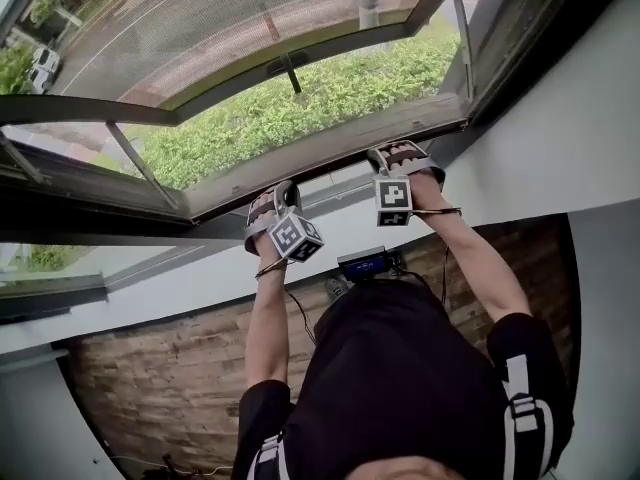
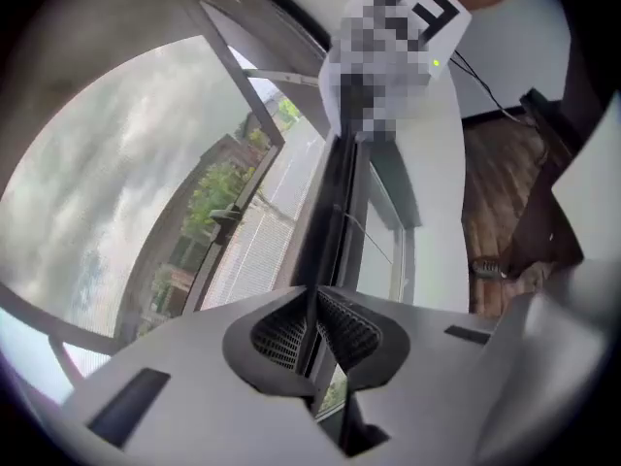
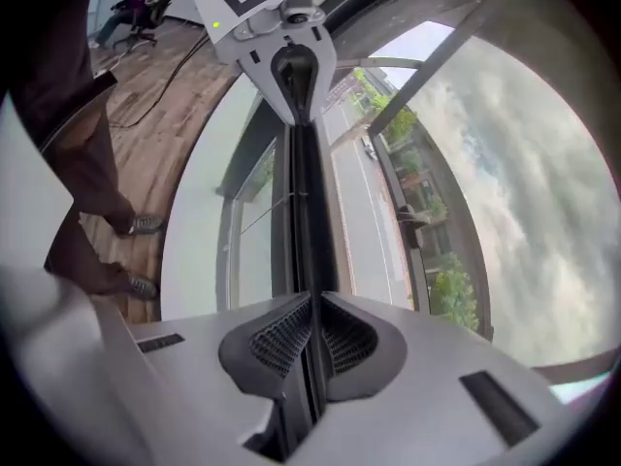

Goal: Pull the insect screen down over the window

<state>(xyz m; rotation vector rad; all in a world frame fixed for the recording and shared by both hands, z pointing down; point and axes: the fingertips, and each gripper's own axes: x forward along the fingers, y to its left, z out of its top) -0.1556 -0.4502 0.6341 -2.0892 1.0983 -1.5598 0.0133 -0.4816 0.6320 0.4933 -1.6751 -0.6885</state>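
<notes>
The insect screen's grey mesh (image 1: 230, 28) spans the window's upper part, and its dark pull bar (image 1: 335, 163) slants across the opening. Both grippers reach up to that bar. My left gripper (image 1: 272, 200) is at the bar's lower left stretch. In the left gripper view its jaws (image 2: 312, 304) are barely parted: the bar's thin lip (image 2: 335, 192) runs between the pads, with a sliver of light beside one pad. My right gripper (image 1: 398, 153) holds the bar further right. In its own view it (image 3: 312, 309) is shut on the lip (image 3: 303, 212), with both pads against it.
The dark window sash (image 1: 90, 183) swings outward on the left, over a green hedge (image 1: 300, 98) and a road. Below the opening run a white sill (image 1: 200, 268) and a brick wall (image 1: 150, 368). A cabled device (image 1: 365, 264) hangs at my chest.
</notes>
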